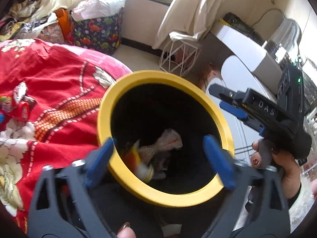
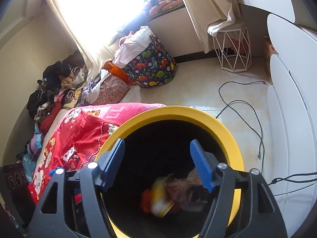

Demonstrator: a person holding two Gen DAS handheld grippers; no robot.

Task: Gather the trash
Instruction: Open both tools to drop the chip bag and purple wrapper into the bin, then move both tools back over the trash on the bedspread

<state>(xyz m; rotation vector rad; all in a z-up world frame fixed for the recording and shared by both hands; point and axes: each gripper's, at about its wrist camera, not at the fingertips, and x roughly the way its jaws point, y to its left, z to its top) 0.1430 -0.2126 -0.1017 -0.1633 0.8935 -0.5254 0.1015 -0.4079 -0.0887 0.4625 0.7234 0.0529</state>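
A black bin with a yellow rim (image 1: 138, 75) (image 2: 178, 112) stands beside the bed. Inside it lie crumpled wrappers (image 1: 168, 140) and a blurred yellow-and-white packet (image 1: 143, 166) (image 2: 161, 201) next to a clear plastic bag (image 2: 186, 188). My left gripper (image 1: 159, 139) hangs over the bin's mouth, open, with nothing between its blue pads. My right gripper (image 2: 158, 141) is also open above the bin and holds nothing; in the left wrist view it (image 1: 220, 97) reaches in from the right, held by a hand (image 1: 285, 164). More snack wrappers (image 1: 17, 103) (image 2: 71, 158) lie on the red blanket.
The bed with the red flowered blanket (image 1: 59, 75) (image 2: 85, 130) borders the bin on the left. A dinosaur-print basket (image 2: 152, 67), a white wire stool (image 2: 233, 49) and white furniture (image 2: 293, 99) ring the tiled floor. A black cable (image 2: 255, 127) trails across the floor.
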